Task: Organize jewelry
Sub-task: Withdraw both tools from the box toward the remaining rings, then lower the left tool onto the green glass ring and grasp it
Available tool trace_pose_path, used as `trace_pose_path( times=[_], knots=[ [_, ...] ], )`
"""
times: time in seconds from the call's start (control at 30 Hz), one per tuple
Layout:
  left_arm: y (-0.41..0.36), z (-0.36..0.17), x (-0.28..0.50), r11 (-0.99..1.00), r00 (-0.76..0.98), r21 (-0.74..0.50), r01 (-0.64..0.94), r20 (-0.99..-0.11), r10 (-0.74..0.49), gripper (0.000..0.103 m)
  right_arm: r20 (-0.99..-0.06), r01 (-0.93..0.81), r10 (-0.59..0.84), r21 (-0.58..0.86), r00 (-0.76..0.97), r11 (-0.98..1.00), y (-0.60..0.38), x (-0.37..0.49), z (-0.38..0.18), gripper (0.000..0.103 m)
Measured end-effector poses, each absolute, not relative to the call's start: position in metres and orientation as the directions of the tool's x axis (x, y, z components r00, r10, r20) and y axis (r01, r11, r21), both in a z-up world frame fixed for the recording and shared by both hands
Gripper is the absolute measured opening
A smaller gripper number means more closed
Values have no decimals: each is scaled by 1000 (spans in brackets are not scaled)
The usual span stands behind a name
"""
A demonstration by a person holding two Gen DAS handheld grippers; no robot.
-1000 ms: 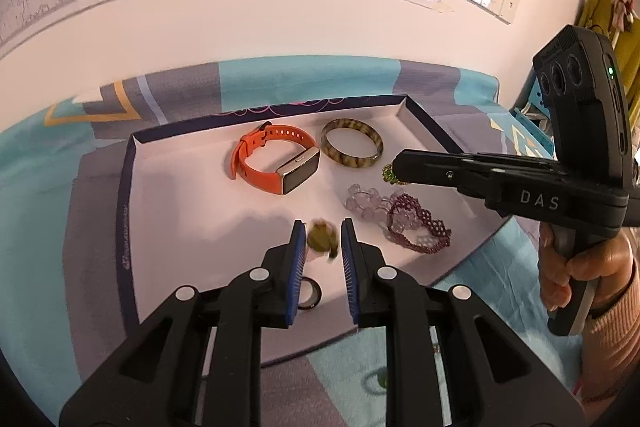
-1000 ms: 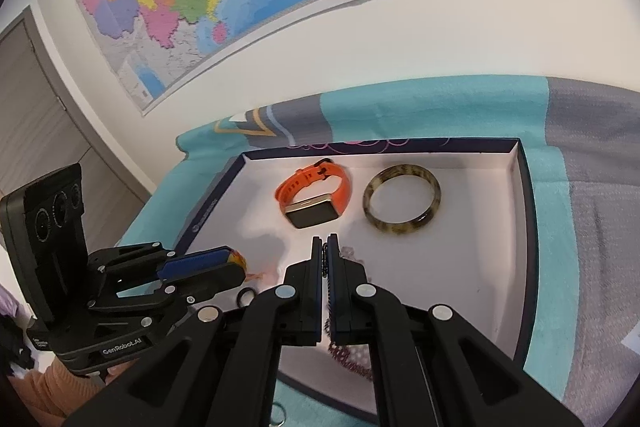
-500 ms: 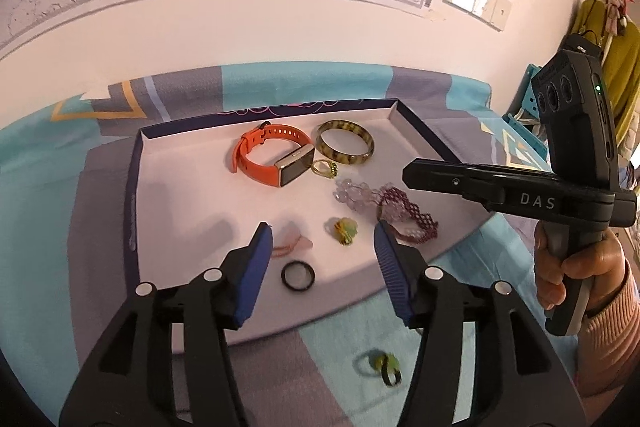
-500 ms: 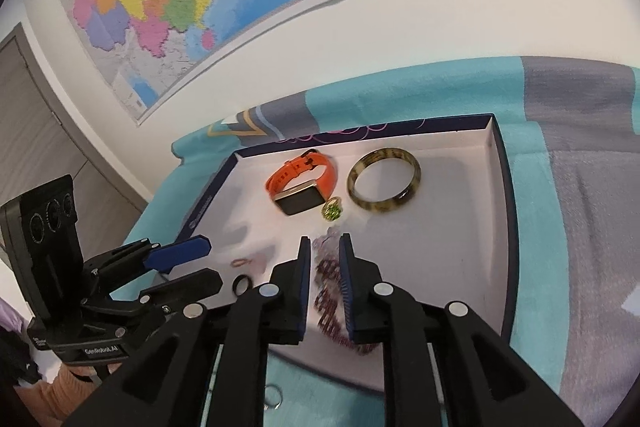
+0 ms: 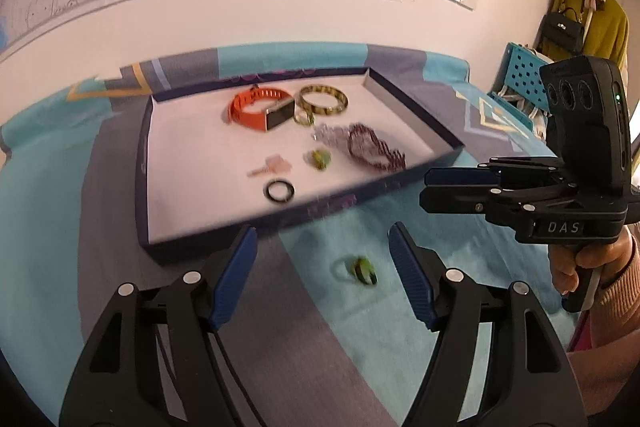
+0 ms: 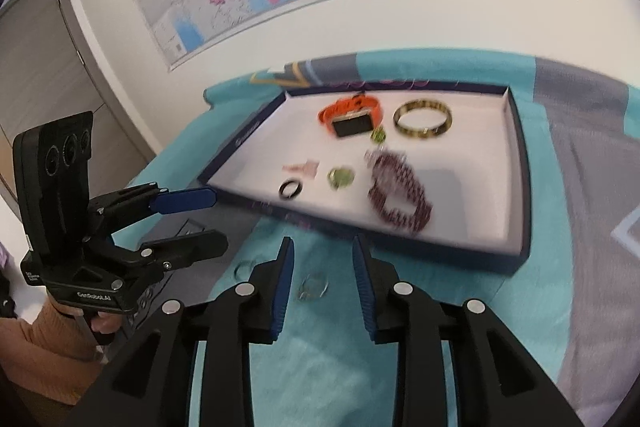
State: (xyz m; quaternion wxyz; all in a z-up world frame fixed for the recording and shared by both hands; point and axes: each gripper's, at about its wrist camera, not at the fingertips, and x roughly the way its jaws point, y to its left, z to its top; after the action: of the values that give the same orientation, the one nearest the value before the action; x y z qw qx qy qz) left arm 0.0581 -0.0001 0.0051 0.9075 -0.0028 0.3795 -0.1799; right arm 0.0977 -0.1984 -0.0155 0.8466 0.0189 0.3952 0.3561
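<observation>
Both tongs open, rings waiting outside the tray

Your left tongs (image 5: 322, 269) are spread wide and hold nothing; they frame the green ring (image 5: 362, 269) low in the middle of the picture, so you can close on it. It lies on the cloth, just below the tray (image 5: 416, 125) (too blurry to tell which way it points). Your right tongs (image 6: 323, 273) are partly open, also holding nothing, around a thin clear ring (image 6: 313, 286).
</observation>
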Motion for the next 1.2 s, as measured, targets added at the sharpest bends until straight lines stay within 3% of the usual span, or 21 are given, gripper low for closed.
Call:
trace_pose_path(
  times=[0.5, 1.2],
  knots=[
    [-15, -11, 38, 928, 612, -153, 340, -713, -342, 65, -662, -552, 624, 363, 414, 751, -204, 76, -32, 38],
    [-23, -21, 53, 933, 571, -176, 313, -751, -333, 52, -671, -534, 618, 373, 410, 759, -205, 78, -36, 40]
  ],
)
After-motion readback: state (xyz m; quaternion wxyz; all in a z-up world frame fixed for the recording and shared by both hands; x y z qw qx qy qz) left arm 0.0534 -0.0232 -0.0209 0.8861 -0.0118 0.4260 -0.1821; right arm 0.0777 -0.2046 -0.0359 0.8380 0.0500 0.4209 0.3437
